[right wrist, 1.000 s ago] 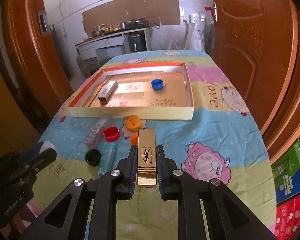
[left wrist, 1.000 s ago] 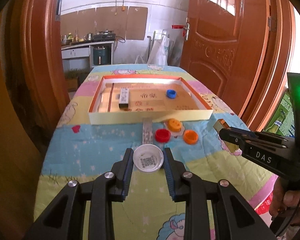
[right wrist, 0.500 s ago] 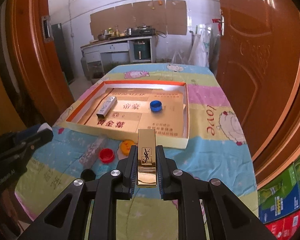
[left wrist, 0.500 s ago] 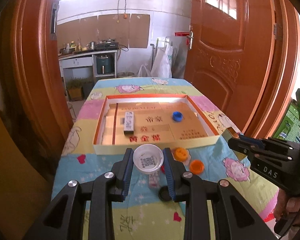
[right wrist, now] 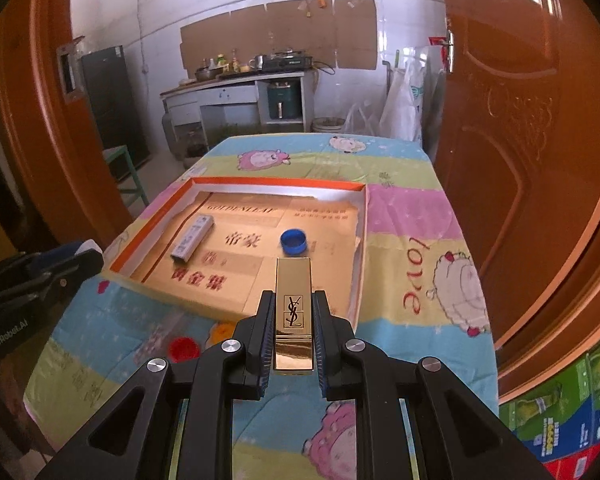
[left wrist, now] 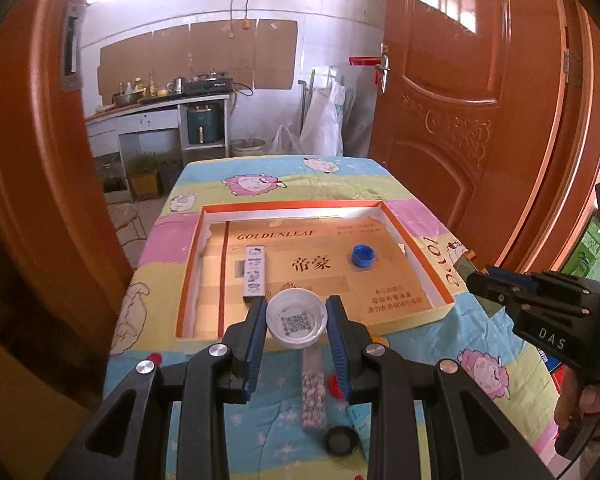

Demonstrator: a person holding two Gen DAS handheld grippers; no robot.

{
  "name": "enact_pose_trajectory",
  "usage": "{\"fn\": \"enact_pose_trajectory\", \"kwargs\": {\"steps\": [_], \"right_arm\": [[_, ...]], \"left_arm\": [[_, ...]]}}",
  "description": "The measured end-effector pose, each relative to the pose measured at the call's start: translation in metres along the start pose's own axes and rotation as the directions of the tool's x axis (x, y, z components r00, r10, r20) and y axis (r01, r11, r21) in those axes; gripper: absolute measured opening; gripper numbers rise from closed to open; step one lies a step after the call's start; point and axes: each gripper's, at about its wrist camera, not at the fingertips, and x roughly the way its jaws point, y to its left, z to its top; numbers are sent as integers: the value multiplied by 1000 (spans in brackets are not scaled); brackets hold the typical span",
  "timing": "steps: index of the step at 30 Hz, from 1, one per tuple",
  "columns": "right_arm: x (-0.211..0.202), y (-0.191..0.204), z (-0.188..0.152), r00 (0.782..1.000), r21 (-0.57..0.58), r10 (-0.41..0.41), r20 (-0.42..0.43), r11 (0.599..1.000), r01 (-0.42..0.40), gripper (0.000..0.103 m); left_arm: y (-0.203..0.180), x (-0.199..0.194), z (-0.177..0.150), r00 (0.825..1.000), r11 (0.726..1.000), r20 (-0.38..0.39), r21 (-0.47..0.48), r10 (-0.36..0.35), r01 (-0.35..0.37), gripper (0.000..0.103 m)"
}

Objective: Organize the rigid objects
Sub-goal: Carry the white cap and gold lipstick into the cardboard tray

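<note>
So both claws are loaded and hanging above the near side of the surface (right wrist: 412,216), which has a cartoon sheep cloth over it. The left claw (left wrist: 297,322) is clamped on a white cap (left wrist: 297,320), open side up with a QR code inside, blue pads pressing its rim on both sides. The right claw (right wrist: 294,320) is squeezed tight on a gold lipstick case (right wrist: 294,304), logo facing up, its far end sticking out past the fingertips over the near wall of the tray.

The tray (left wrist: 436,276) (really a shallow box lid, orange rim, gold cardboard floor) sits in the middle of the surface. Its near wall is right below both claws. Inside, lots of bare floor: one small white box (left wrist: 255,271) lies lengthwise toward the left, one blue cap (left wrist: 363,256) toward the right, and they're well apart, so the middle and the near strip are open.

Edges: the cloth drops off on the left toward a wooden door frame (left wrist: 32,184), and an open wooden door (right wrist: 532,152) stands close along the right side. Not much elbow room either side.

Still loose on the cloth in front of the tray: one patterned stick-shaped thing (left wrist: 313,392), one black cap (left wrist: 342,440), one red cap (right wrist: 184,349), and one orange cap (right wrist: 220,330) that's half hidden behind the right claw's finger. There may be another cap hidden under the claws, can't tell.

In the left view the other claw shows at the right edge, with a hand (left wrist: 588,400) gripping its handle.
</note>
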Motion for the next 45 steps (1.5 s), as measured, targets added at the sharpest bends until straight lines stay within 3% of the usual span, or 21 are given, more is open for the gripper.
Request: {"fn": "enact_pose_trajectory", "kwargs": {"steps": [14, 25, 34, 45], "right_arm": [[37, -19, 39, 999, -35, 30, -28, 999, -31, 18], [105, -41, 91, 992, -45, 79, -96, 995, -84, 18], [163, -48, 108, 980, -32, 97, -172, 994, -104, 18], [199, -46, 105, 969, -28, 105, -222, 993, -114, 18]], "left_arm": [[-10, 45, 47, 1000, 999, -22, 29, -16, 17, 31], [-8, 107, 95, 993, 999, -107, 30, -39, 42, 31], [-1, 165, 105, 977, 999, -208, -13, -41, 39, 31], [9, 204, 96, 964, 999, -264, -44, -34, 23, 31]]}}
